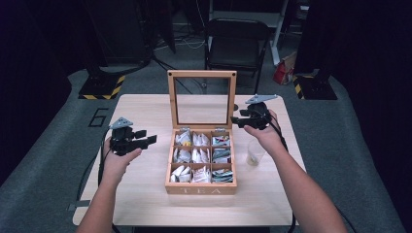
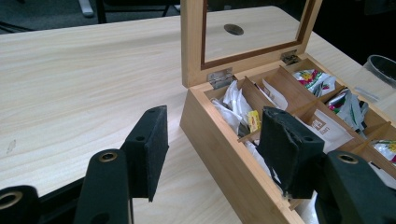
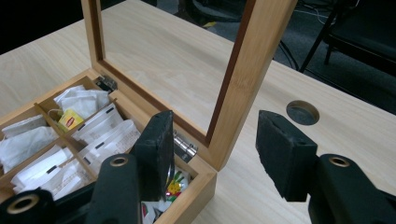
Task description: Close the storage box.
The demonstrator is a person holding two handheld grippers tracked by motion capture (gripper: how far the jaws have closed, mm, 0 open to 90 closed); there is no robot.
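Seen from above, a light wooden table carries a wooden tea box near its middle, closer to the front edge than the back. The box's glass-paned lid stands upright at the back, and its nine compartments hold tea bags. The left gripper hovers over the table just left of the box, well inside the left edge, jaws spread with nothing between them. The right gripper sits beside the lid's right post, toward the back right corner of the table, jaws likewise spread and empty. A clear plastic cup stands near the right edge, under the right forearm. In the left gripper view, the left gripper looks along the box's left wall; its two black pads stand apart, one over bare table, the other over the compartments, gripping nothing. A yellow-tagged tea bag lies in the back corner compartment. In the right gripper view, the right gripper has its open jaws on either side of the lid's wooden post near the hinge, though whether a pad touches the post cannot be told. A round hole in the table lies just beyond.
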